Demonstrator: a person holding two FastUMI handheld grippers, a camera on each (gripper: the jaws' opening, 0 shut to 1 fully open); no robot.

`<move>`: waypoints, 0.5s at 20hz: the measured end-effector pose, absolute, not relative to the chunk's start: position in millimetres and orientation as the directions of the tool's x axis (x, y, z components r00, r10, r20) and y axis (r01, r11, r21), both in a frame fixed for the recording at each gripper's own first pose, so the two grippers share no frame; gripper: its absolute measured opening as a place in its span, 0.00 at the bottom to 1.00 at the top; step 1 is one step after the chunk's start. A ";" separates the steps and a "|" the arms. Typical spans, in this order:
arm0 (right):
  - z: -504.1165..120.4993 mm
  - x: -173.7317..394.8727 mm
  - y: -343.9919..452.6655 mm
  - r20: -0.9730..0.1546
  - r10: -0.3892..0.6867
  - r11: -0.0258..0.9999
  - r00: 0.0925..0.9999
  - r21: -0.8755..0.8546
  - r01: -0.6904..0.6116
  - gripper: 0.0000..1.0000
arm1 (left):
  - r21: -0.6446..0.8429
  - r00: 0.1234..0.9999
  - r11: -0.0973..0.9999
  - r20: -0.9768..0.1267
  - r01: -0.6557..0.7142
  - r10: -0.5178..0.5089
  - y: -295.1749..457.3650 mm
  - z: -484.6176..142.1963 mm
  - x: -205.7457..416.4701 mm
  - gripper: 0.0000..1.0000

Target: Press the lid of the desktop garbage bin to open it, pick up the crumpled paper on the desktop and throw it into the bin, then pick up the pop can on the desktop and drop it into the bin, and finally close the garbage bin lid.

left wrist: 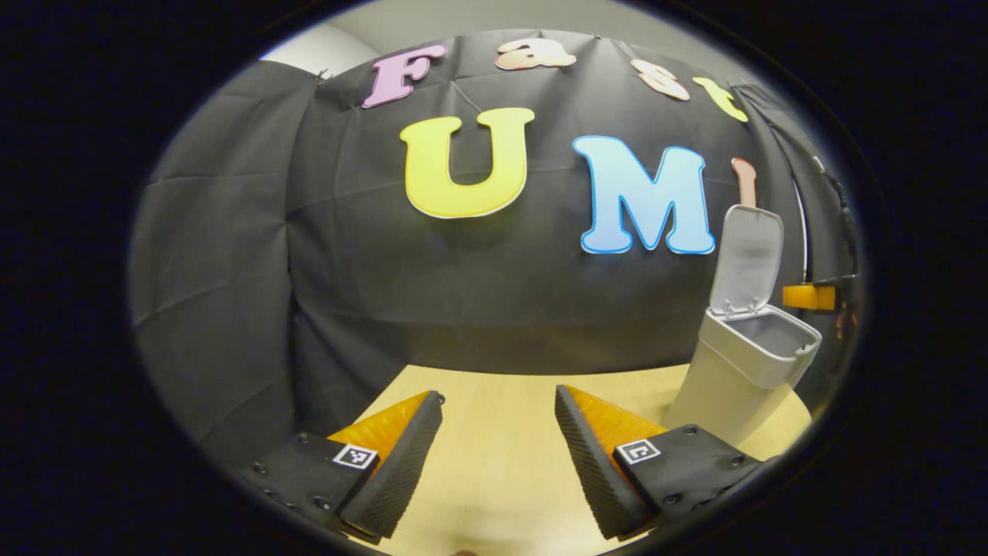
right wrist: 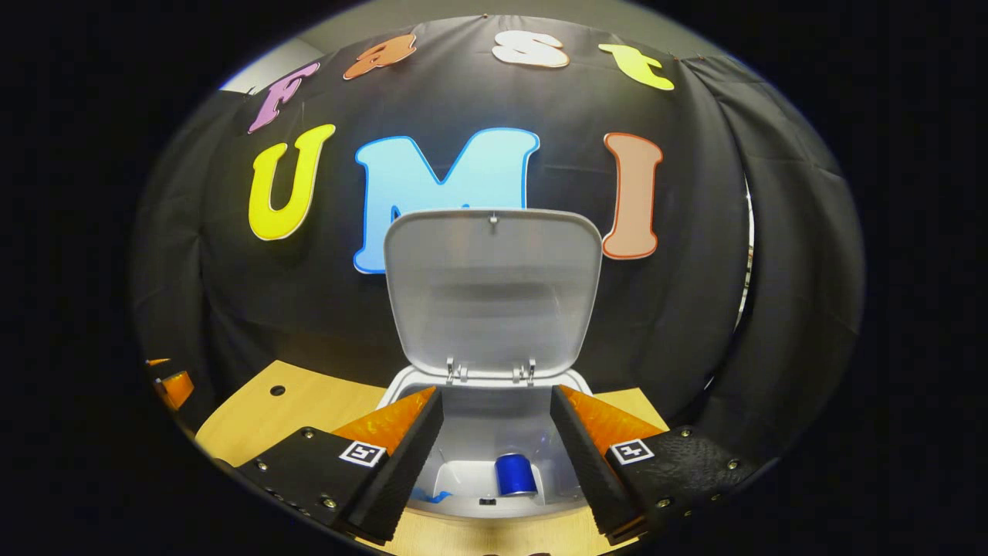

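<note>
right gripper (right wrist: 494,432) hangs over open bin (right wrist: 494,463), jaws spread, empty; pop can (right wrist: 515,473) lies at bin bottom. lid (right wrist: 492,289) stands upright at far side. left gripper (left wrist: 498,440) released above desktop (left wrist: 502,471). next: reach behind lid top, push it forward and down till it latches.

The can (right wrist: 515,473) lies in the bin (right wrist: 494,432) on the table (right wrist: 285,417), lid (right wrist: 492,289) raised behind it.
</note>
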State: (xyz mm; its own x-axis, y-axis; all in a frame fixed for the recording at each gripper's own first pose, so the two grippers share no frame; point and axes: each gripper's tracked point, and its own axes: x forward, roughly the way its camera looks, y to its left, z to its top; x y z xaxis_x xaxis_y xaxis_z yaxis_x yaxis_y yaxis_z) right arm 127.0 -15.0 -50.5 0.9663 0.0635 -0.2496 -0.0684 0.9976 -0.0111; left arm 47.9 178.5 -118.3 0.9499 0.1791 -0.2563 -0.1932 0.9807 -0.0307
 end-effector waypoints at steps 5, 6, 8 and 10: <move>-6.1 141.5 -18.2 -0.181 0.070 0.997 0.981 -0.022 -0.075 0.90 | -0.025 0.953 0.983 -0.251 -0.184 0.172 173.1 -116.2 50.3 0.99; 1.4 146.2 -17.8 -0.168 0.071 0.997 0.983 -0.024 -0.076 0.90 | -0.022 0.953 0.983 -0.251 -0.184 0.173 173.4 -115.3 50.7 0.99; 19.9 154.0 -17.9 -0.143 0.079 0.996 0.987 -0.021 -0.083 0.90 | -0.021 0.952 0.983 -0.252 -0.184 0.172 171.9 -115.6 50.4 0.99; 34.9 160.9 -16.9 -0.123 0.087 0.996 0.989 -0.001 -0.088 0.90 | -0.025 0.952 0.982 -0.253 -0.185 0.173 170.4 -116.1 49.6 0.99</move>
